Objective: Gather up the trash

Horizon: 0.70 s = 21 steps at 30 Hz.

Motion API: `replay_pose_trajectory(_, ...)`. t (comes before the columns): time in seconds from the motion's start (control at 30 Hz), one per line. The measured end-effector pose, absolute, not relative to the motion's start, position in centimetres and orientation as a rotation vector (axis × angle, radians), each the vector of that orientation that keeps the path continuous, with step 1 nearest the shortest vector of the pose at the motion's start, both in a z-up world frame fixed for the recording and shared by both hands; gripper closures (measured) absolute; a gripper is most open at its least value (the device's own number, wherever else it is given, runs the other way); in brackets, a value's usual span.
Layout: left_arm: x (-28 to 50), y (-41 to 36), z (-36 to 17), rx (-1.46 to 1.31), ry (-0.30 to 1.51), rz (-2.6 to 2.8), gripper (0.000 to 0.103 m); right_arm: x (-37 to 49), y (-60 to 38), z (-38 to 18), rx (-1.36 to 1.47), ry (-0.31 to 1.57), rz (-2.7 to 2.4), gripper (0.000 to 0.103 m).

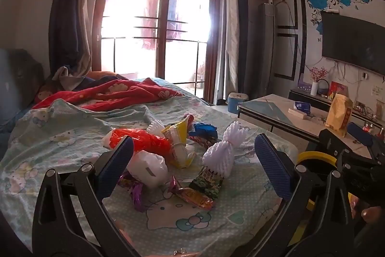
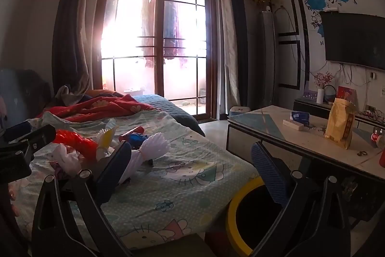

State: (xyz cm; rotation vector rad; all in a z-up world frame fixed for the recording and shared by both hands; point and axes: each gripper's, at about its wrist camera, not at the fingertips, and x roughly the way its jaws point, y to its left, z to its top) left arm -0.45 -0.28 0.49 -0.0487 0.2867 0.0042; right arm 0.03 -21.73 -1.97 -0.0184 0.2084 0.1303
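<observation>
A heap of trash lies on the bed's cartoon-print sheet (image 1: 60,136): a red plastic bag (image 1: 142,140), a crumpled white bag (image 1: 149,169), a yellow wrapper (image 1: 179,136), white foam fruit nets (image 1: 223,151), a blue scrap (image 1: 204,129) and several foil snack wrappers (image 1: 197,195). My left gripper (image 1: 192,165) hovers just before the heap, jaws open around empty air. My right gripper (image 2: 192,168) is open too, over the bed's right edge, with the foam net (image 2: 146,153) beside its left finger. A yellow-rimmed bin (image 2: 252,216) stands below it by the bed.
A pale coffee table (image 2: 300,143) to the right carries a gold bag (image 2: 340,122), a blue pack and a white box. A red quilt (image 1: 108,95) lies at the bed's far end before a glass door. A TV (image 2: 356,40) hangs on the right wall.
</observation>
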Motion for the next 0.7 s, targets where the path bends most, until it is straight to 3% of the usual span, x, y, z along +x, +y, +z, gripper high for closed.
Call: replay_pose_trajectory(0.7, -0.57, -0.53, 0.55, -0.04, 0.28, 0.0, 0.011, -0.07, -22.06, -1.79, -0.012, 0.219, 0.126, 0.006)
